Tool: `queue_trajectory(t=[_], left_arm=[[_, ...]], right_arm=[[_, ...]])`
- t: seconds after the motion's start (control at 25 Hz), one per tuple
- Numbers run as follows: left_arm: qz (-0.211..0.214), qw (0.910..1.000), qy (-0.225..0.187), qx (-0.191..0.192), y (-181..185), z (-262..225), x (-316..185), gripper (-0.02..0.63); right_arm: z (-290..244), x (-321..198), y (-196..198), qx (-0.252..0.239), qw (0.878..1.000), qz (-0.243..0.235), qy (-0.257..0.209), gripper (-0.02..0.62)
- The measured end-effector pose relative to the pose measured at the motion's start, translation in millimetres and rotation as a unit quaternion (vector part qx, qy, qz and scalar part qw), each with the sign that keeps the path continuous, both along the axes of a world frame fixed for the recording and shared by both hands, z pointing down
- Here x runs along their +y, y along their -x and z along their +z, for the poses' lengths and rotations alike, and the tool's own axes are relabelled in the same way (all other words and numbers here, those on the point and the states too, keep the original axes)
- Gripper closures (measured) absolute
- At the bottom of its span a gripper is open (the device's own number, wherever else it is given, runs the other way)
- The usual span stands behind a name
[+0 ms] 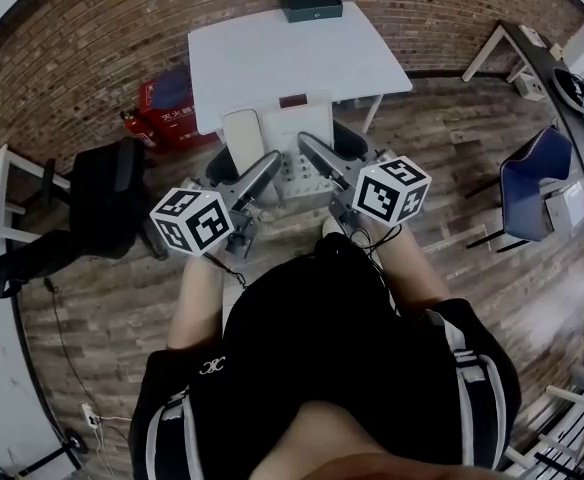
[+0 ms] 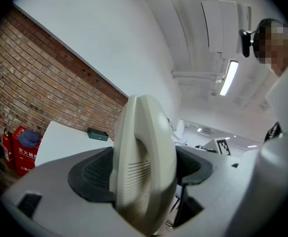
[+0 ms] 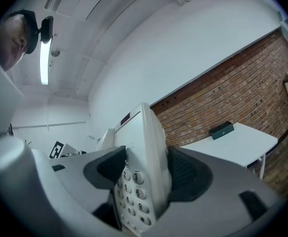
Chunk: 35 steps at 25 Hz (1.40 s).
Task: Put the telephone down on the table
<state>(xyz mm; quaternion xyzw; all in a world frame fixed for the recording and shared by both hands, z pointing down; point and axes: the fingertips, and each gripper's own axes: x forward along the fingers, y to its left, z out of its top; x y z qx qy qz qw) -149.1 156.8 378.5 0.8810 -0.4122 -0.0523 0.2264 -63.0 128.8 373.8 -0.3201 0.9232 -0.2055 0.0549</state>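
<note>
A cream desk telephone (image 1: 290,140) is held in the air just in front of the white table's (image 1: 272,58) near edge. My left gripper (image 1: 272,163) is shut on its handset (image 2: 144,172), which stands upright between the dark pads. My right gripper (image 1: 307,148) is shut on the keypad side of the telephone (image 3: 141,172), with number keys showing below the pads. Both grippers point up and forward, side by side.
A dark green box (image 1: 310,6) lies at the table's far edge by the brick wall. A red case (image 1: 167,108) sits on the floor left of the table, a black chair (image 1: 102,203) further left, a blue chair (image 1: 532,183) at right.
</note>
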Motion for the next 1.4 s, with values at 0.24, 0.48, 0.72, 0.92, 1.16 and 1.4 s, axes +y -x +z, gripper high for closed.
queue_trajectory(t=[0.24,0.48,0.72,0.92,1.16,1.4], left_arm=[[0.002,1.0,0.003,-0.002,7.0,3.4,-12.2,0.229],[0.001,0.9999,0.011,-0.009,5.1,12.7,-40.3,0.229],[-0.003,0.9999,0.011,-0.013,-0.1,21.0,-90.1,0.229],[-0.004,0.9998,0.012,-0.014,-10.1,22.3,-137.8,0.229],[-0.009,0.9998,0.014,-0.013,-18.8,22.9,-198.0,0.229],[-0.017,0.9995,0.023,-0.012,-29.8,26.0,-259.3,0.229]], right_arm=[[4.0,-12.2,6.9,-0.003,1.0,0.001,0.003,0.367],[14.6,-40.7,5.4,-0.007,1.0,-0.001,0.011,0.367],[22.7,-91.6,0.7,-0.011,1.0,-0.004,0.009,0.367],[24.2,-139.4,-9.3,-0.011,1.0,-0.006,0.01,0.365],[24.2,-200.7,-17.7,-0.011,1.0,-0.011,0.01,0.367],[27.8,-263.3,-28.1,-0.011,1.0,-0.018,0.019,0.365]])
